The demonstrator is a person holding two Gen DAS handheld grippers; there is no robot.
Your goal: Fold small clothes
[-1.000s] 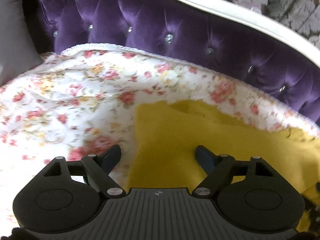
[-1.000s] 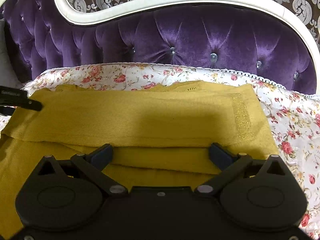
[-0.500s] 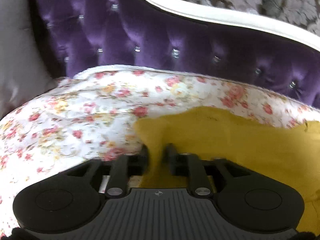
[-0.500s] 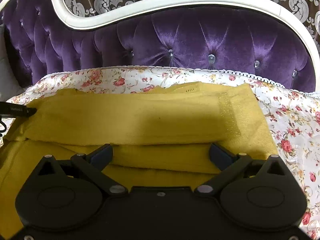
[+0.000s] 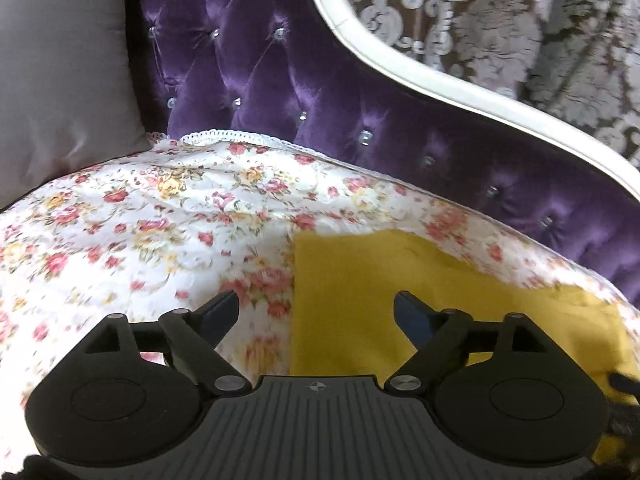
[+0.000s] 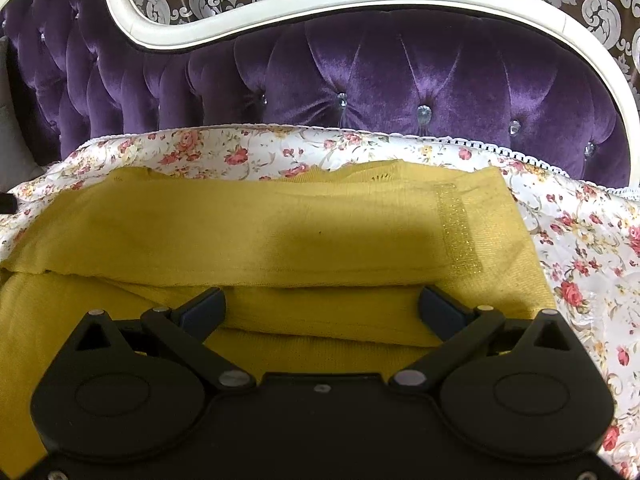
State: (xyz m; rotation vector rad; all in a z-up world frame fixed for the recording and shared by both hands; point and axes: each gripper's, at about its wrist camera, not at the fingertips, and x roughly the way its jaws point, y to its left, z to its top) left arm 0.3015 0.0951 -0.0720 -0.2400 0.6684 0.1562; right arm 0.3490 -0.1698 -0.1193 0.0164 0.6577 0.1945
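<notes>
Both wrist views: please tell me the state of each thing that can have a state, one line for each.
Yellow garment: folded in layers, lying flat on the floral cover.
Floral cover: spread over the seat, slightly wrinkled.
Left gripper: open, jaws have just been opening, holding nothing; the garment's left edge lies below the gap.
Right gripper: open, above the garment's folds, gripping nothing.
Grey cushion: leaning against the purple backrest.
</notes>
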